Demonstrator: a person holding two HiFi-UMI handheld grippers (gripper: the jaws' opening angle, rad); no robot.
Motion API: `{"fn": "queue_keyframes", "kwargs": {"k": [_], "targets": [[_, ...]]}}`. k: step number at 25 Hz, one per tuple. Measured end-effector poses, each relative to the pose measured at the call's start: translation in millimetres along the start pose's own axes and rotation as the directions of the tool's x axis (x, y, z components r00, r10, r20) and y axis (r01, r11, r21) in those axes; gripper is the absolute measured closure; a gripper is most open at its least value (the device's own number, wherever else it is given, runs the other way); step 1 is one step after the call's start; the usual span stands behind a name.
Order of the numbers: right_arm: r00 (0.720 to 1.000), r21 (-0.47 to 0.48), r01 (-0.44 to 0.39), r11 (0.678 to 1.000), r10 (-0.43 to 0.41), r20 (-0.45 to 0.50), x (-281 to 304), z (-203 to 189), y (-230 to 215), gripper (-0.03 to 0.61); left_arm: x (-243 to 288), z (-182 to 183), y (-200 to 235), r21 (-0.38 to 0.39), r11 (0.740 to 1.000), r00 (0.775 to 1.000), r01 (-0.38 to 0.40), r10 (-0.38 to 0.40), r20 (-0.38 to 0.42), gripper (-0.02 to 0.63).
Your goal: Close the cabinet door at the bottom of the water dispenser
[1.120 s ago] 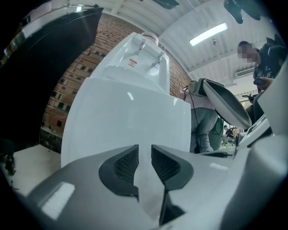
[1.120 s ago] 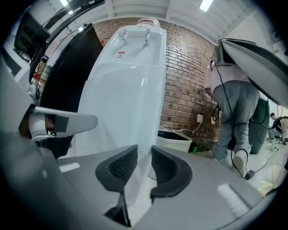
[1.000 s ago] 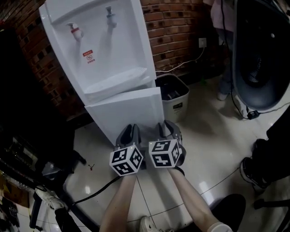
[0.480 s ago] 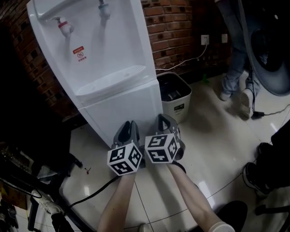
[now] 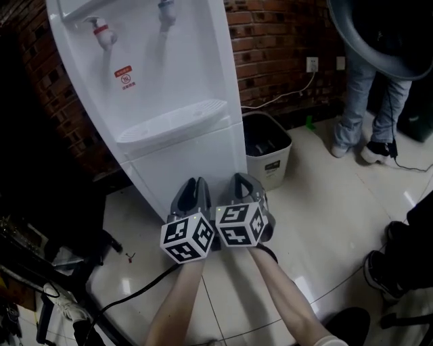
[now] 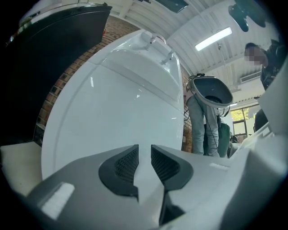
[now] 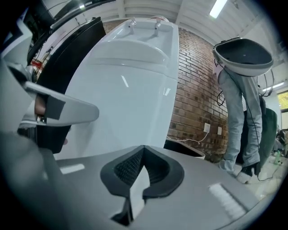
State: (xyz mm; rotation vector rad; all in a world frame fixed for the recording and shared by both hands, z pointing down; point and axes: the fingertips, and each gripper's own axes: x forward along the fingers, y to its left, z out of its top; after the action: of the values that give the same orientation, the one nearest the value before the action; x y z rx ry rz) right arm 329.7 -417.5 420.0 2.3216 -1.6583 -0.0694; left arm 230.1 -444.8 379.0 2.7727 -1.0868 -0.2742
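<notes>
Cabinet door (image 5: 191, 159) swung flush, just ahead; right hand-held gripper (image 7: 143, 150) closed empty, left hand-held gripper (image 6: 144, 152) slightly parted

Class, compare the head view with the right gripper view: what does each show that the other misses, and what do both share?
Head view only: the person's forearms and the red-printed sticker. Right gripper view only: the ceiling light, and that the right gripper has its jaws shut on nothing. Both: the white water dispenser, the waste bin and the brick wall.
</notes>
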Motion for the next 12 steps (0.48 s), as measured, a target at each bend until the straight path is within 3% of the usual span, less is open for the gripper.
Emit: {"fn": "queue_keyframes", "kwargs": {"k": [6, 12], "targets": [[1.0, 0.027, -0.011, 1.0, 0.01, 0.011, -9, 3, -2, 0.565, -2, 1, 0, -0.056, 0.998, 1.0, -0.023, 0.024, 0.02, 0.528], [0.997, 0.043, -0.073, 0.996, 0.072, 0.016, -44, 10, 17, 0.565, -36, -6, -3, -0.076, 0.995, 0.998, -0.059, 0.058, -0.013, 0.528]]}}
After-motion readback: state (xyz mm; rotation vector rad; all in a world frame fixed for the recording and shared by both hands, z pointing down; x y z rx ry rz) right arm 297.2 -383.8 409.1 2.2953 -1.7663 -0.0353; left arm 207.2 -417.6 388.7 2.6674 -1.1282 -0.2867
